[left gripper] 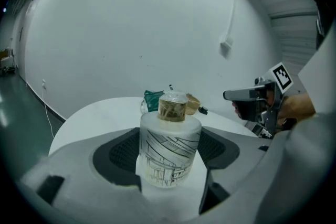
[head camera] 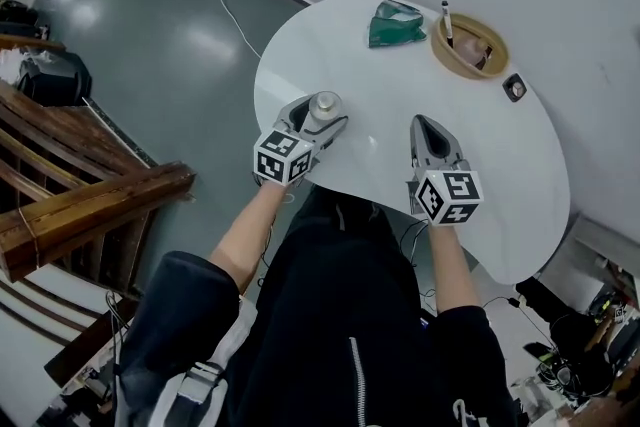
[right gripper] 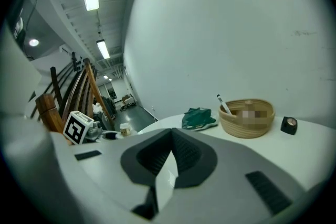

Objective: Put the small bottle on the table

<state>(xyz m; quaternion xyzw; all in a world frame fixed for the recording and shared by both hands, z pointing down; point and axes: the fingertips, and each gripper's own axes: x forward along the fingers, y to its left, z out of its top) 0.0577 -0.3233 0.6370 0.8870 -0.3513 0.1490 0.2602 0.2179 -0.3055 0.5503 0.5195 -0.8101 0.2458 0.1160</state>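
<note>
- Frosted glass, printed with a line drawing of buildings and topped by a clear cap: the small bottle (left gripper: 169,150) stands upright between the pads of the left claw (head camera: 322,121), which is clamped on its sides.
- The woven basket (head camera: 441,52) sits at the far side of the white round worktop (head camera: 500,215). The bottle is well apart from the basket, over the opposite rim nearest the person. Whether its base touches the surface cannot be told.
- The right claw (right gripper: 169,150) is closed with nothing between its pads. It points towards the basket from the person's side, clearly apart from it.
- A pen (head camera: 447,20) stands tilted in the basket.
- A crumpled green cloth (head camera: 393,23) lies just beside the basket, on the bottle's side.
- A small black object (head camera: 515,87) lies near the basket on its other side.
- Wooden stair rails (head camera: 90,205) stand off the worktop, far from the basket, beyond the left claw.
</note>
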